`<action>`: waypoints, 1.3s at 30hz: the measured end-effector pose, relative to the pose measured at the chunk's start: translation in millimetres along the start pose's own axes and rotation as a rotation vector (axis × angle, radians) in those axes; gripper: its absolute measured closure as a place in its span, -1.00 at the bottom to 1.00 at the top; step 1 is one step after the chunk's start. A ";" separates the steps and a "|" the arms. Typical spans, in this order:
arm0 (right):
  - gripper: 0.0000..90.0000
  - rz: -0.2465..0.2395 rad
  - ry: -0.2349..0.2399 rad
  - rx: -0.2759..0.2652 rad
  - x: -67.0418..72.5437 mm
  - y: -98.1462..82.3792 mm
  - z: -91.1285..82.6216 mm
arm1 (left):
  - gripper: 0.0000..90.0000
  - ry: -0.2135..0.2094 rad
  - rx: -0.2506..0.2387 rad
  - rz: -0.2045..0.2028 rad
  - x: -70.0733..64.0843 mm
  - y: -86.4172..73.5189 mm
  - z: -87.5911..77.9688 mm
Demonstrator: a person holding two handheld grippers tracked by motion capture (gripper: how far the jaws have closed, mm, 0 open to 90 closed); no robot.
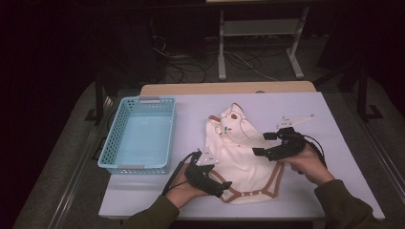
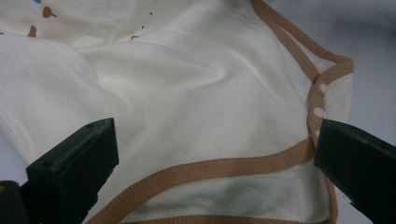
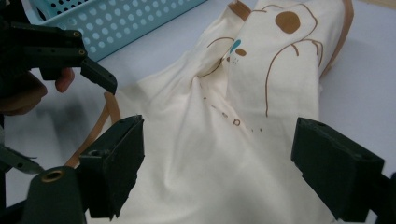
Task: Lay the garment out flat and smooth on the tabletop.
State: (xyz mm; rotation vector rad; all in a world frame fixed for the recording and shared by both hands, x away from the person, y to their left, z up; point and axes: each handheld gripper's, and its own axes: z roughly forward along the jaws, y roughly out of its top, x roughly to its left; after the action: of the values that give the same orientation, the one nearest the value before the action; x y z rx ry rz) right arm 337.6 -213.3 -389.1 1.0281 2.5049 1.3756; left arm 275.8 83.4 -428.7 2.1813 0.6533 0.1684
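Olive-green sleeves (image 1: 344, 205); black hand-held grippers, blocky screwed jaws, trailing black cables.

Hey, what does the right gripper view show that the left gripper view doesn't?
Right gripper view alone: the blue basket, the printed brown drawing on the garment, and the left tool farther off with its hand. Left gripper view alone: the snap buttons on the brown-trimmed flap. Both share the cream garment lying on the pale table, seen between that tool's own open black jaws.
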 end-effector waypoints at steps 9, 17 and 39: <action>-0.62 -0.002 -0.009 -0.008 -8.0 17.2 8.7 | -1.00 0.003 0.001 -0.004 0.7 -1.9 1.0; -0.61 0.017 -0.027 -0.015 -19.1 30.4 17.7 | -1.00 0.013 -0.007 -0.013 2.9 -4.2 -3.2; -0.56 0.042 -0.078 -0.011 -41.6 53.7 38.3 | -1.00 0.001 -0.016 0.001 -1.5 -1.4 3.5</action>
State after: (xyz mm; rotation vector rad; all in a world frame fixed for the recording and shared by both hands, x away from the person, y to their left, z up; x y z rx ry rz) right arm 411.9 -191.7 -378.8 1.1158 2.4316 1.3309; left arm 275.1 81.0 -431.9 2.1667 0.6495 0.1751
